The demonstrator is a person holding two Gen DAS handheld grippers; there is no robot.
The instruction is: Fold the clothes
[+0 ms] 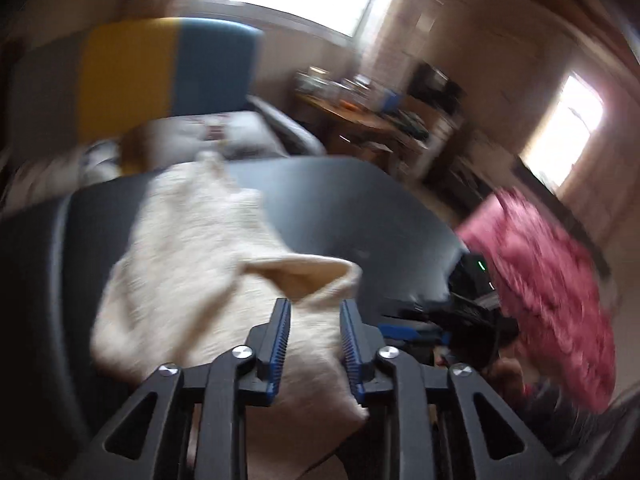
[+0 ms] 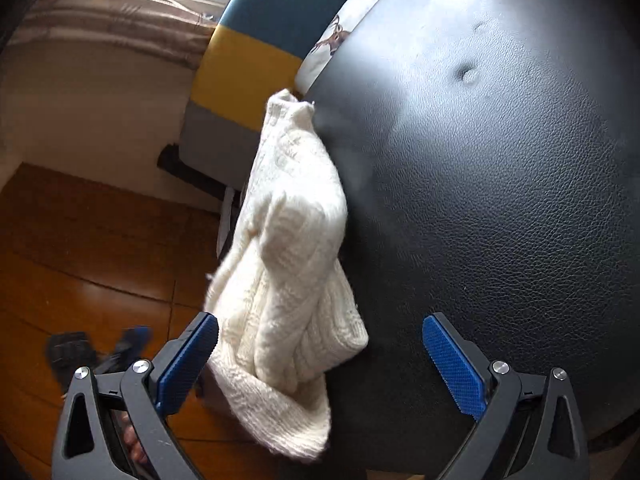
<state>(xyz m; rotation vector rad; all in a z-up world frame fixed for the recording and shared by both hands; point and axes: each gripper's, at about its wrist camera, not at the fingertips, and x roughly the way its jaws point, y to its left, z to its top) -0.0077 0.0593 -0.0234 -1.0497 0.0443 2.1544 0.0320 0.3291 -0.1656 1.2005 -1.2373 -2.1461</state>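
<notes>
The cream knit sweater lies bunched along the left edge of the black leather surface, part of it hanging over toward the wooden floor. My left gripper has fabric between its narrowed fingers, though I cannot tell if they pinch it; my right gripper is spread wide, holding nothing. My worry is that the overhanging weight drags the whole sweater off if the left one slips.

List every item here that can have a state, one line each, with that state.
left gripper: jaws narrowed around a fold of the sweater.
right gripper: open, holding nothing.
cream knit sweater: bunched, unfolded, draped over the ottoman edge.
black leather ottoman: mostly bare.
pink garment: blurred, state unclear.
</notes>
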